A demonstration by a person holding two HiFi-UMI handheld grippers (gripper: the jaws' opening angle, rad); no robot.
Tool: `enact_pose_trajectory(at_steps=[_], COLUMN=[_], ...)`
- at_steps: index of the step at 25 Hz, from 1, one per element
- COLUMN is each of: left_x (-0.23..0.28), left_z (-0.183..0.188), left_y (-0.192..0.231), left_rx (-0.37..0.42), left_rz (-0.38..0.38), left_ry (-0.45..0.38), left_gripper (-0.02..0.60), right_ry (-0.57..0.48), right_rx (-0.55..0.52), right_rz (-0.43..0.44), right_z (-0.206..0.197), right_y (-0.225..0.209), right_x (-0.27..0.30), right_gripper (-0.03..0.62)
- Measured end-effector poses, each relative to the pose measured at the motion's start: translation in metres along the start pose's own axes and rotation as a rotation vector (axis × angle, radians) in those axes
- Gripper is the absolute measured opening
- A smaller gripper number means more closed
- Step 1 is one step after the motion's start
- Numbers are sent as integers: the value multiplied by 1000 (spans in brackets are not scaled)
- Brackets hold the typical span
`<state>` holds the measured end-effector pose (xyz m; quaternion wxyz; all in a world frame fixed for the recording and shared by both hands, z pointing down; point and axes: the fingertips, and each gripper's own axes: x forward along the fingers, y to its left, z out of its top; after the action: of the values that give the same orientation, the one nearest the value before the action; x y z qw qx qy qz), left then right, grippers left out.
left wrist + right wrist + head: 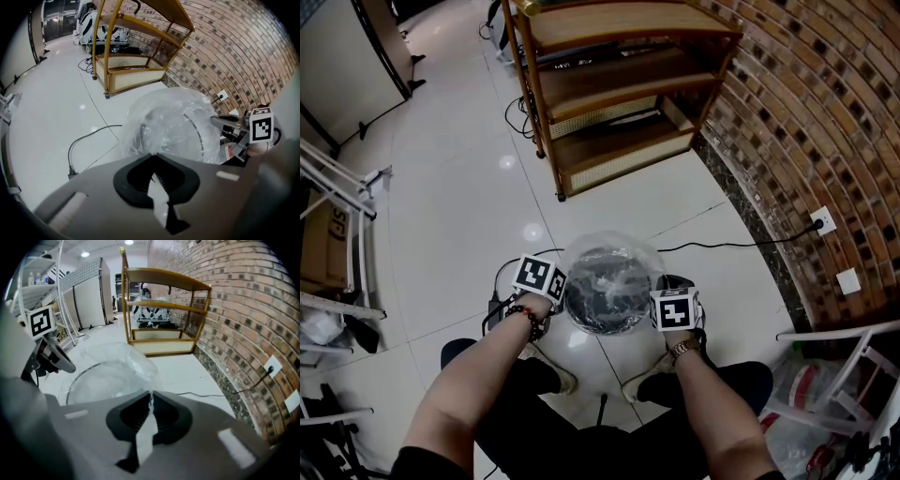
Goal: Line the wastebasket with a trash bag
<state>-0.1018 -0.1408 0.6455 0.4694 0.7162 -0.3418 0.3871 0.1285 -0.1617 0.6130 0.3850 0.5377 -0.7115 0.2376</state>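
A clear plastic trash bag (610, 258) balloons over the dark round wastebasket (606, 302) on the floor in front of me. My left gripper (551, 292) is shut on the bag's left edge, my right gripper (660, 306) shut on its right edge. In the left gripper view a strip of the bag's film (157, 194) is pinched between the closed jaws, with the puffed bag (173, 124) beyond. In the right gripper view the film (149, 405) is likewise clamped, and the bag (110, 371) spreads over the basket rim. The basket's inside is blurred by the plastic.
A wooden shelf cart (609, 84) stands ahead. A brick wall (825, 122) with a socket (822, 220) runs along the right, a black cable (731, 246) crossing the white tile floor. White metal racks (337, 216) are at the left, white frames and bags (834, 384) at the right.
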Motion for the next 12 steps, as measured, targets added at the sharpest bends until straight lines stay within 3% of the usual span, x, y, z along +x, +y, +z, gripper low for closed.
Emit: enact_pose_trajectory(at_steps=[7, 12], left_x=[15, 17], left_z=[-17, -20], left_y=[6, 17], left_rx=[-13, -31], left_rz=[16, 27], left_ry=[88, 92], left_gripper=[5, 5], right_ry=[80, 92], right_rx=[-1, -8], right_rz=[38, 62], right_z=[-26, -28], right_y=[8, 17], right_x=[15, 21], right_gripper=[0, 0])
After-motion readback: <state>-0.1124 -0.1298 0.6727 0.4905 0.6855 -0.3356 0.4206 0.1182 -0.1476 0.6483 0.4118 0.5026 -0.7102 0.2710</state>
